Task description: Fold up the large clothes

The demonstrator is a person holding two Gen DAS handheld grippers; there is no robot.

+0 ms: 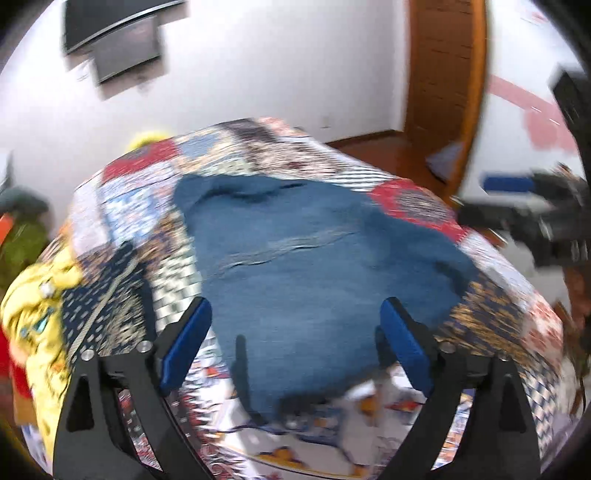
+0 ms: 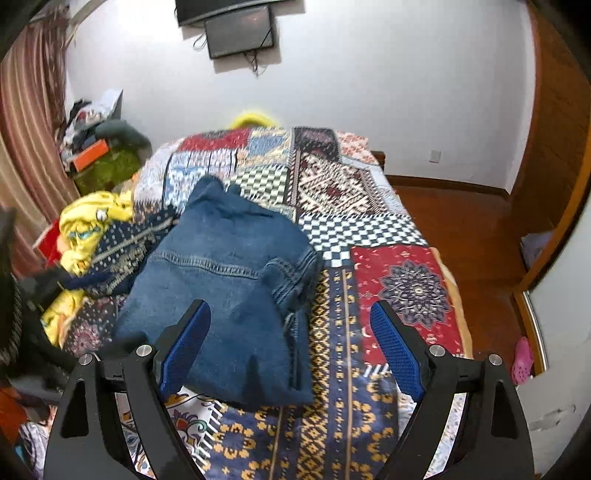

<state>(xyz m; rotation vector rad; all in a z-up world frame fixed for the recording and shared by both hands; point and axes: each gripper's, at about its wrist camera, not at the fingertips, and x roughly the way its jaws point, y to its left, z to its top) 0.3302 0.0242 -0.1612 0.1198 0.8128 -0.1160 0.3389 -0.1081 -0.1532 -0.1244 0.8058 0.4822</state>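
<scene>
A blue denim jacket (image 2: pixel 229 273) lies back-up and partly folded on the patchwork bedspread (image 2: pixel 402 280). It fills the middle of the blurred left wrist view (image 1: pixel 303 258). My left gripper (image 1: pixel 295 332) is open and empty, held above the jacket's near hem. My right gripper (image 2: pixel 291 336) is open and empty, above the jacket's near right corner. The right gripper also shows at the right edge of the left wrist view (image 1: pixel 517 206).
A yellow garment (image 2: pixel 88 229) and a dark patterned cloth (image 2: pixel 125 247) are piled to the jacket's left. A cluttered green stand (image 2: pixel 107 166) is at the far left. A wall screen (image 2: pixel 240 33), wooden floor (image 2: pixel 480 236) and pink shoe (image 2: pixel 522 360) lie around the bed.
</scene>
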